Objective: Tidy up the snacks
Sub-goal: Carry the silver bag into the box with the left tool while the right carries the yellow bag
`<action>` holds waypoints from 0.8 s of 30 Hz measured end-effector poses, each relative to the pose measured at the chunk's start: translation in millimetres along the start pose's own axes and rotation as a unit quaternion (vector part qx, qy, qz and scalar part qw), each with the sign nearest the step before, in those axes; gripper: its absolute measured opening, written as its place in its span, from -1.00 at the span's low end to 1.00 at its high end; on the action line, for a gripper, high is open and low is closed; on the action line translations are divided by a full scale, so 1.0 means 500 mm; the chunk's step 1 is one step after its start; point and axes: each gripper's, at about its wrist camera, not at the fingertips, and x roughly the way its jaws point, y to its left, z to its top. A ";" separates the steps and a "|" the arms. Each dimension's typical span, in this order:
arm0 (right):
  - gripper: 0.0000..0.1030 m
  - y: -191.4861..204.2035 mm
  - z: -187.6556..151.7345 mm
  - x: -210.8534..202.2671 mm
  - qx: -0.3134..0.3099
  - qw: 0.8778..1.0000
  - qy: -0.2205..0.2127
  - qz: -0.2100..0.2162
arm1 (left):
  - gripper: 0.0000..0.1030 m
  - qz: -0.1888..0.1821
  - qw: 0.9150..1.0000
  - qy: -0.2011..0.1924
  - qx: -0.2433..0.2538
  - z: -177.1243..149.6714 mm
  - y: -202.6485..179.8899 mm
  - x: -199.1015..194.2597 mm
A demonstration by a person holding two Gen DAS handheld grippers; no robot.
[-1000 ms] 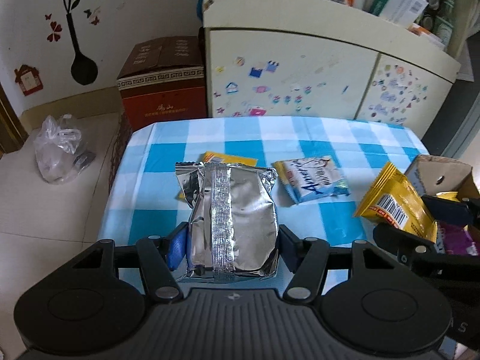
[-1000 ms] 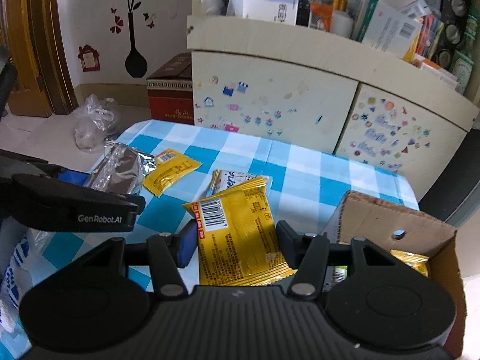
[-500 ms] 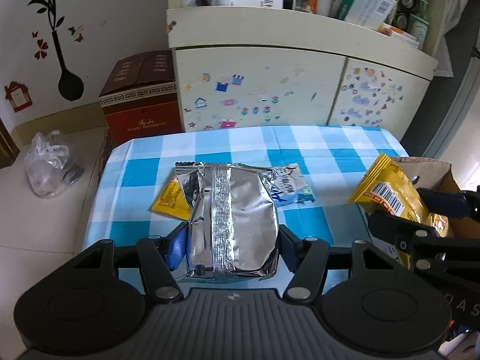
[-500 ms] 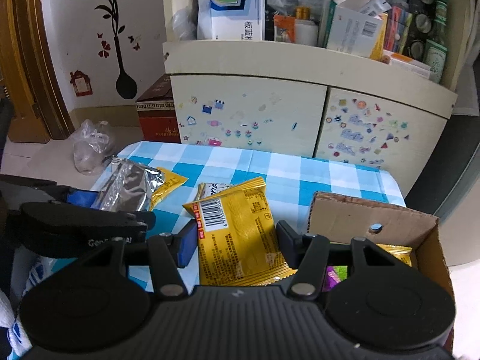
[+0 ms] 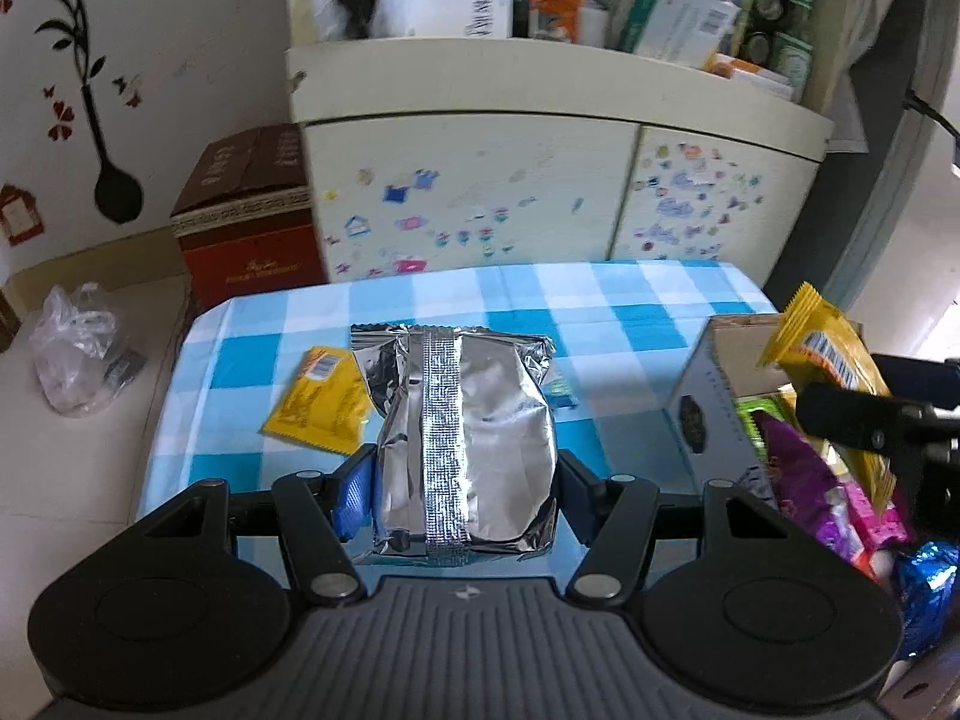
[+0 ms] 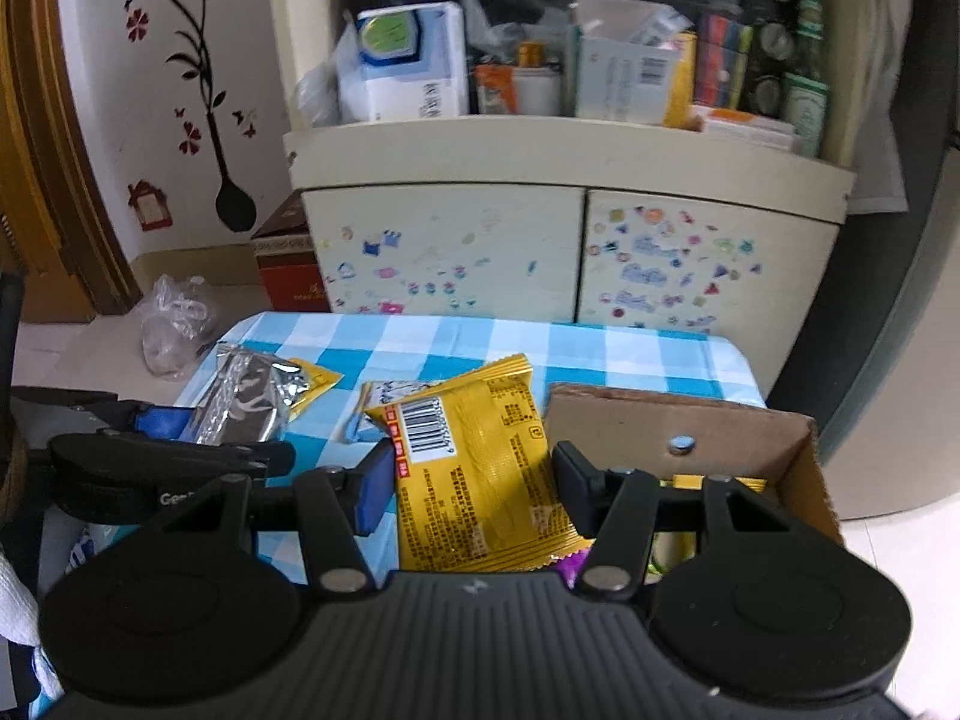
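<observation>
My left gripper (image 5: 459,480) is shut on a silver foil snack bag (image 5: 462,438) and holds it above the blue checked table (image 5: 600,312). My right gripper (image 6: 468,480) is shut on a yellow snack packet (image 6: 480,468) beside the open cardboard box (image 6: 720,426), at its left wall. In the left wrist view the same packet (image 5: 834,372) hangs over the box (image 5: 708,396), which holds purple and green packets. A small yellow packet (image 5: 318,402) and a blue-white packet (image 6: 384,396) lie on the table.
A cream cabinet (image 5: 540,180) with stickers stands behind the table, its top crowded with boxes and bottles. A red-brown carton (image 5: 246,222) and a clear plastic bag (image 5: 78,354) sit on the floor at the left.
Both grippers have risen and pulled back with their bags. The right gripper has carried the yellow packet rightward to the box.
</observation>
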 end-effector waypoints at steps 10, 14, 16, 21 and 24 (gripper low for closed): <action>0.10 -0.084 -0.004 -0.010 0.053 0.998 -0.002 -0.023 | 0.30 -0.036 0.999 0.009 0.001 -0.012 -0.097 0.002; 0.10 -0.109 0.001 -0.028 0.065 0.997 -0.016 -0.025 | 0.30 -0.047 0.999 0.007 -0.002 -0.002 -0.132 -0.003; 0.10 -0.126 0.006 -0.038 0.076 0.997 -0.022 -0.025 | 0.30 -0.050 0.999 0.003 0.001 0.005 -0.150 -0.010; 0.11 -0.166 0.016 -0.054 0.098 0.994 -0.029 -0.026 | 0.30 -0.065 0.998 -0.001 0.012 0.020 -0.197 -0.021; 0.11 -0.186 0.017 -0.058 0.114 0.992 -0.028 -0.035 | 0.30 -0.080 0.997 0.002 0.010 0.025 -0.222 -0.021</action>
